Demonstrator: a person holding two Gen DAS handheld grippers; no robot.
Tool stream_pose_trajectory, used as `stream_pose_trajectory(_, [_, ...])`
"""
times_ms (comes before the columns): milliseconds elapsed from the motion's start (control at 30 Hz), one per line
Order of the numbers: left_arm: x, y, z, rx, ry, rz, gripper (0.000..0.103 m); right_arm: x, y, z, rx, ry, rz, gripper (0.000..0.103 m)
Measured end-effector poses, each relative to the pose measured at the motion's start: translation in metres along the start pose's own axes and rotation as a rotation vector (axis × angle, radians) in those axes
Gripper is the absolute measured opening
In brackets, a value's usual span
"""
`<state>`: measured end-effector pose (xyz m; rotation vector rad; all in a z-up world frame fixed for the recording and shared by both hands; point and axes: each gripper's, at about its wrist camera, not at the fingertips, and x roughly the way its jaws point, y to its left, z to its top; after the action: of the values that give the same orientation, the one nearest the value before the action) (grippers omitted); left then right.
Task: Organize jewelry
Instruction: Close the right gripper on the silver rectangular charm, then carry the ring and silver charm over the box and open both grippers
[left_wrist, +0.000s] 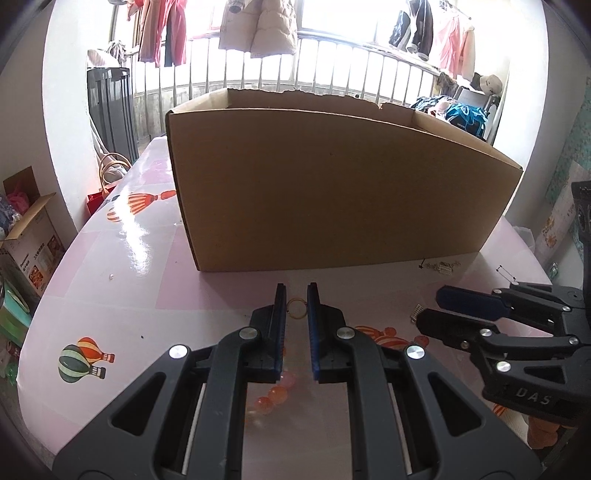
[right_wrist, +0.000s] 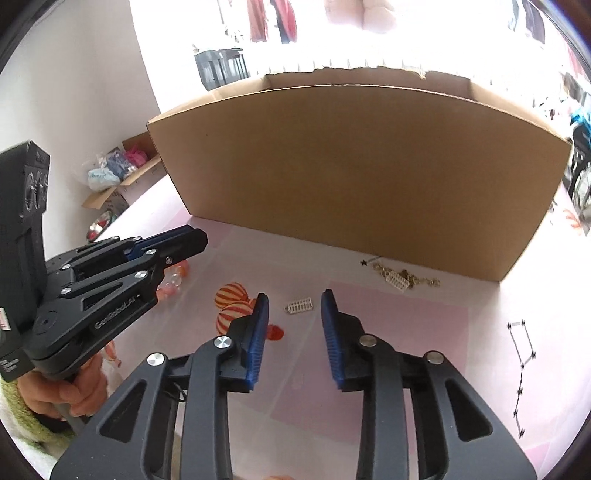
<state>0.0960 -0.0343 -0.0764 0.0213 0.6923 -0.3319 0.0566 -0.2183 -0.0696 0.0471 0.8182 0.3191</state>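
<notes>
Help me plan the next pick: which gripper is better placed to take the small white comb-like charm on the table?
Probably the right gripper: the white charm lies just ahead between its open fingertips. The left gripper is nearly closed around a gold ring.

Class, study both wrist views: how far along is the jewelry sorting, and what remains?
Done: nothing can be confirmed; the cardboard box's inside is hidden. In hand: the left gripper pinches a gold ring; the right gripper stands open by a white charm. Left: the chain pile, black star chain and orange beads lie on the table.
</notes>
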Motion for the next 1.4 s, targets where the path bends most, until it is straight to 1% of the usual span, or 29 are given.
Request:
stream_pose_trajectory(67, [0.001,0.0,0.001,0.004,0.003,-0.001,0.01,0.006,-0.001,0.0,-0.03,0.005,-0.012,0.03])
stream_pose_trajectory(100, [0.002,0.0,0.001,0.004,0.004,-0.001,0.01,0.008,0.0,0.0,-0.045,-0.006,-0.01,0.03])
stream_pose_trajectory(167, [0.003,0.001,0.002,0.006,0.004,-0.001,0.01,0.008,0.001,-0.001,-0.084,-0.011,-0.014,0.028])
stream_pose_trajectory(233, [0.004,0.001,0.003,0.006,0.004,0.0,0.01,0.008,0.002,-0.002,-0.124,-0.013,-0.024,0.019])
stream_pose_trajectory(300, [0.005,0.001,0.003,0.003,0.005,0.0,0.01,0.007,-0.004,-0.001,-0.111,-0.014,0.004,0.015])
stream_pose_trajectory(367, [0.006,0.0,0.003,0.003,0.006,0.001,0.01,0.006,-0.011,-0.002,-0.091,-0.017,0.037,0.015])
stream_pose_trajectory(467, [0.006,0.0,0.002,0.005,0.004,0.003,0.01,0.004,-0.007,-0.006,-0.12,-0.033,0.02,0.015])
stream_pose_trajectory(633, [0.005,-0.002,0.001,0.005,-0.001,0.009,0.01,0.002,-0.014,-0.01,-0.085,-0.047,0.037,0.015])
stream_pose_trajectory(800, [-0.002,-0.006,0.0,0.006,-0.015,0.01,0.01,-0.01,-0.021,-0.015,-0.071,-0.074,0.035,0.015])
stream_pose_trajectory(1000, [-0.016,-0.01,0.0,0.026,-0.052,0.01,0.01,-0.029,-0.026,-0.016,-0.065,-0.114,0.033,0.015])
stream_pose_trajectory(1167, [-0.036,-0.015,0.003,0.045,-0.092,0.008,0.01,-0.055,-0.028,-0.014,-0.055,-0.168,0.036,0.015])
stream_pose_trajectory(1300, [-0.057,-0.018,0.014,0.065,-0.151,0.001,0.01,-0.08,-0.031,-0.003,-0.043,-0.226,0.047,0.015])
stream_pose_trajectory(1400, [-0.076,-0.02,0.033,0.086,-0.216,-0.016,0.01,-0.102,-0.033,0.013,-0.035,-0.286,0.055,0.015])
